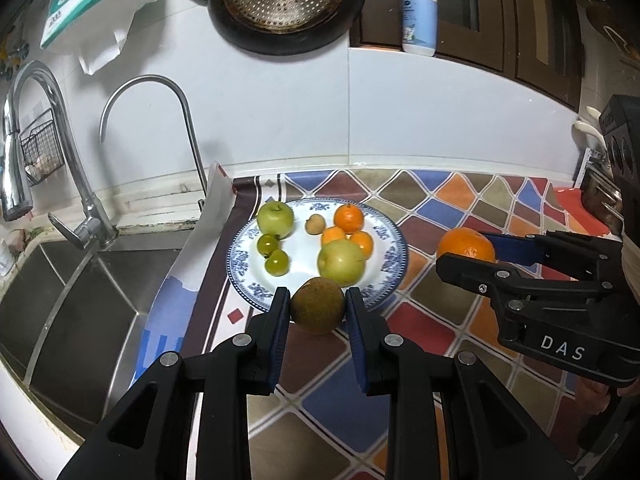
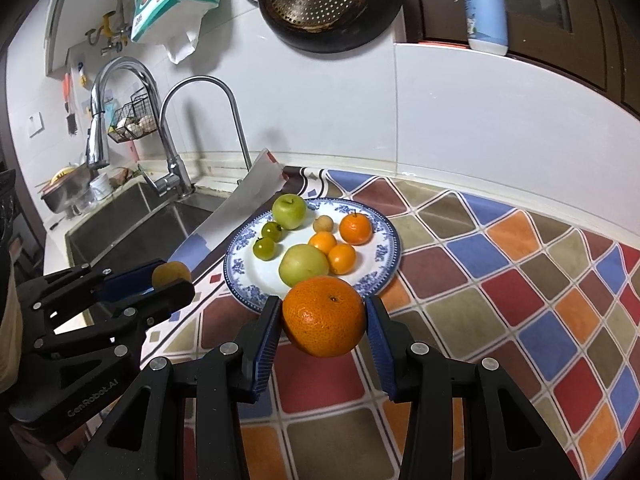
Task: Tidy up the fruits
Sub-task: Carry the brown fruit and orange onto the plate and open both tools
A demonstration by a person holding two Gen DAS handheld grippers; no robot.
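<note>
I see the brown kiwi point(image 1: 318, 310) clamped between my left gripper's point(image 1: 318, 307) fingers, just off the blue-patterned plate's point(image 1: 394, 258) six o'clock rim. My right gripper point(image 2: 324, 318) holds a large orange point(image 2: 324, 316) the same way, at the plate's four o'clock. The plate carries two green apples, two small green fruits, three small oranges and a tan one, on the tiled surface point(image 2: 500, 280) beside the sink point(image 1: 68, 280).

A white tiled wall point(image 1: 280, 120) backs the counter point(image 1: 460, 216), which wears a diamond-patterned cloth; a steel sink point(image 1: 80, 280) with two taps lies left.
</note>
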